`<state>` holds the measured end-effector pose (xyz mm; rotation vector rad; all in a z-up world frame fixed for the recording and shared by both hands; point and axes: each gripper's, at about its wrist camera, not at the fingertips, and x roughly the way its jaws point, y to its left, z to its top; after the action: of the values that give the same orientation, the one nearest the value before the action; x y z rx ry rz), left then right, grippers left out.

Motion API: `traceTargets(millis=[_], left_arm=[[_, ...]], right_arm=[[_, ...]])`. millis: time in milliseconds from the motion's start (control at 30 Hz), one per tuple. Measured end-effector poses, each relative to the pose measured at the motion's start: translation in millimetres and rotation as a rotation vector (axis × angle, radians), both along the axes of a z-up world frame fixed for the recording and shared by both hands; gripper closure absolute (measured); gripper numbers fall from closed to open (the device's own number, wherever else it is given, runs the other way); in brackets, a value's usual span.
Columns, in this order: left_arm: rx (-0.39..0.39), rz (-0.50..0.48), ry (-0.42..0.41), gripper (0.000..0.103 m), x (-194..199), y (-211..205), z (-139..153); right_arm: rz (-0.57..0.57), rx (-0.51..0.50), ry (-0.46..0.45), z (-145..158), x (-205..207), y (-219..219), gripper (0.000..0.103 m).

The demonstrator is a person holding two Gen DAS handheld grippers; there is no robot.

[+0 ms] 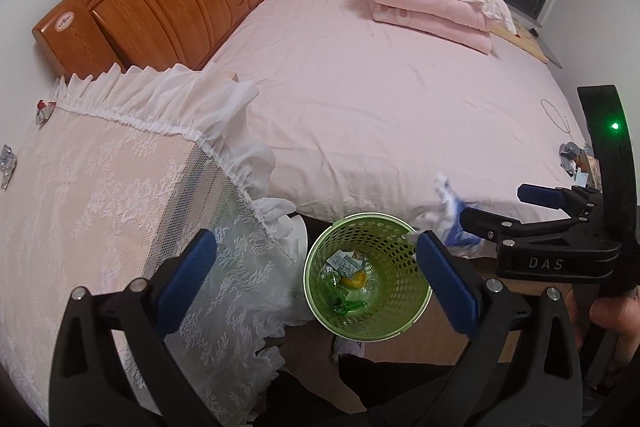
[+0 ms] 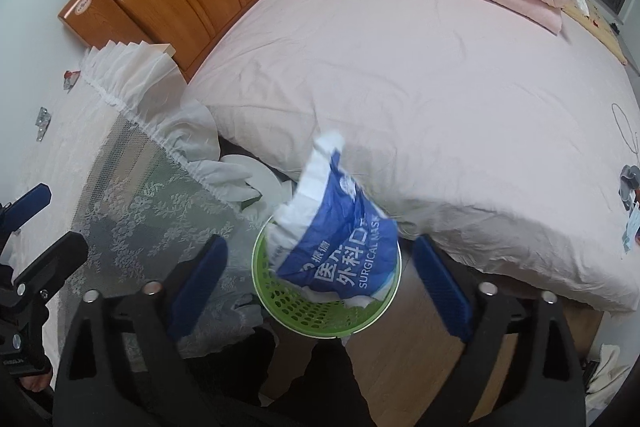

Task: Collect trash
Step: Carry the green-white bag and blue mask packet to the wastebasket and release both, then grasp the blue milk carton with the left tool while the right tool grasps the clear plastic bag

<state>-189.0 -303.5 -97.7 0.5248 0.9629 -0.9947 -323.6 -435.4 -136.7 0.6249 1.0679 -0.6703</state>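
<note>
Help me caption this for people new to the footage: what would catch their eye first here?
First, the blue and white surgical mask wrapper, blurred, just above the green basket with the right gripper open around it. Next, the basket itself on the floor between the bed and the lace-covered nightstand, already holding wrappers. Two more scraps lie on the nightstand.
</note>
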Motion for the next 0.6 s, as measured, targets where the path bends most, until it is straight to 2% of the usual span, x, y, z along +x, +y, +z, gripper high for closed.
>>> traceTargets(millis=[300, 600], left_arm=[[-0.005, 0.044, 0.037, 0.007, 10.8, 11.0, -4.8], [0.002, 0.082, 0.031, 0.007, 15.8, 18.9, -5.3]], right_arm=[[-0.005, 0.008, 0.016, -4.3, 6.5, 0.1, 0.003], [0.033, 0.009, 0.013, -4.3, 16.5, 1.0, 0.003]])
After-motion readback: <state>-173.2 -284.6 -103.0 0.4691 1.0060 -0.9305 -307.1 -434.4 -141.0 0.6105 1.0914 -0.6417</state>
